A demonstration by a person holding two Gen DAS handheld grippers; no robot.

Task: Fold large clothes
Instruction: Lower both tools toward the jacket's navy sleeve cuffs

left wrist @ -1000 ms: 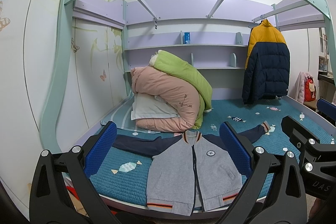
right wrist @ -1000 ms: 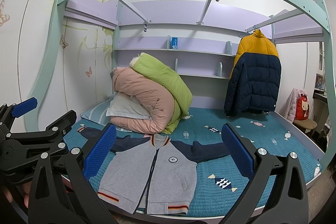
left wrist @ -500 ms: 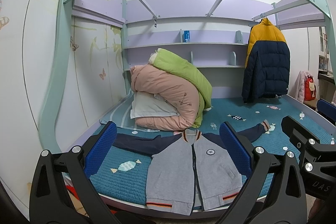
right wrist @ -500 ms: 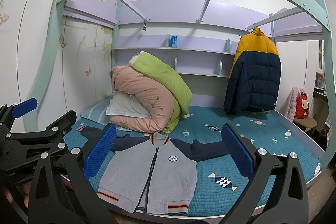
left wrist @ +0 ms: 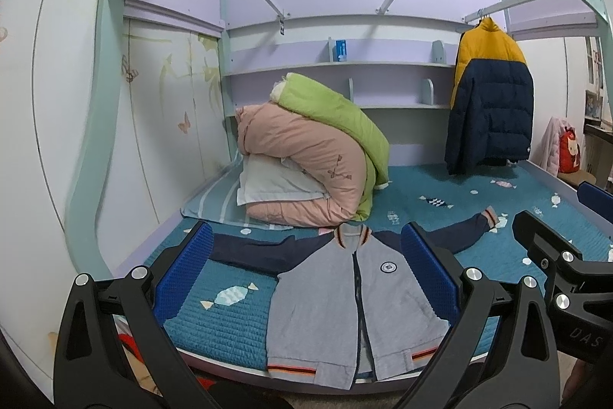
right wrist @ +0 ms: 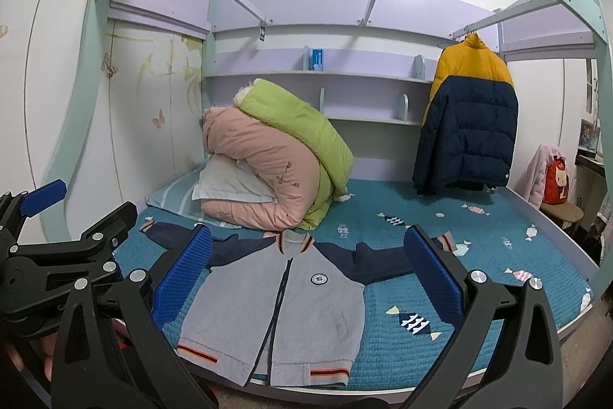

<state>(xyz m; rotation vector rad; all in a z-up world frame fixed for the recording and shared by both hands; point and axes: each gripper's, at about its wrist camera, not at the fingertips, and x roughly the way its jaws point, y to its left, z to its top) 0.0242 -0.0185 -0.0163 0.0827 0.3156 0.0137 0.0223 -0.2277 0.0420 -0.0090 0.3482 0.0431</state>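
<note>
So both grippers, left (left wrist: 304, 278) and right (right wrist: 304, 278), were wide open and empty, waiting just before the flat jacket (left wrist: 352, 309), ready to fold it.

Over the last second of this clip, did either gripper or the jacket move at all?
Nothing visibly changed. The left gripper and right gripper hang open in front of the bed, holding nothing; the grey jacket lies flat with sleeves spread on the teal quilt.

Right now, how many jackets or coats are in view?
3: a grey jacket spread flat at the bed's near edge, a yellow-and-navy puffer coat hanging on the rail, a pink coat at far right. Others may be hidden.
</note>
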